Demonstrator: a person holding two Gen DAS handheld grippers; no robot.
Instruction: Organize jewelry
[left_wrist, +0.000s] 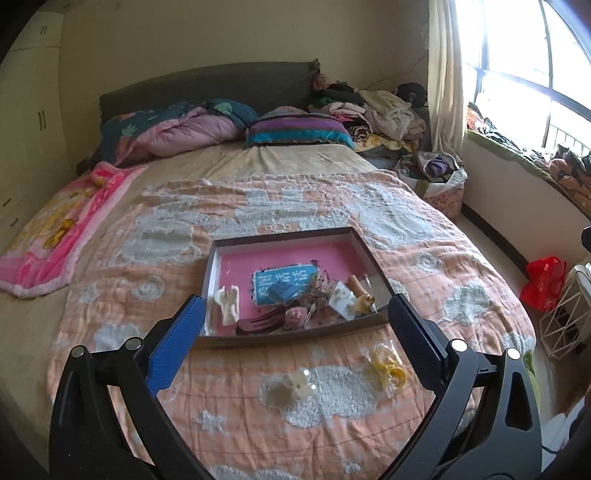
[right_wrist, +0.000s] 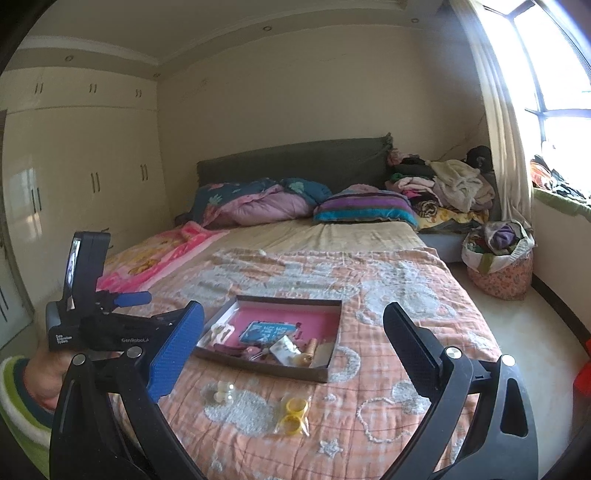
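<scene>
Lying on an orange quilt (left_wrist: 229, 398) patterned with white clouds, a shallow brown box (left_wrist: 284, 341) with a pink lining sits near the foot of the bed and holds most of the jewelry. Inside it a blue card (left_wrist: 282, 282) with pale writing rests near the middle, a cream hair clip (left_wrist: 228, 301) lies by the box's left wall, a dark maroon comb-like clip (left_wrist: 258, 323) sits against the near wall, and a jumble of small pieces on white cards (left_wrist: 341, 299) fills the right side; the single items in that jumble are too small to tell apart.

Two things lie on the quilt outside the box, on the near side. A cream flower-shaped piece (left_wrist: 297, 386) rests on a white cloud patch, and to its right a clear bag of yellow rings (left_wrist: 388, 367) lies just beside the right finger of the left gripper (left_wrist: 295, 332). The two are apart from each other and from the box.

Both grippers hover above the quilt with nothing between their fingers. The left gripper's jaws stand wide, framing the near edge of the box. The right gripper (right_wrist: 293, 339) is spread just as wide, with the box and the bag between its fingers in its own view. That view also shows the left device's body at the left edge, gripped by a hand (right_wrist: 48, 373) in a green-and-white striped sleeve (right_wrist: 18, 402)
</scene>
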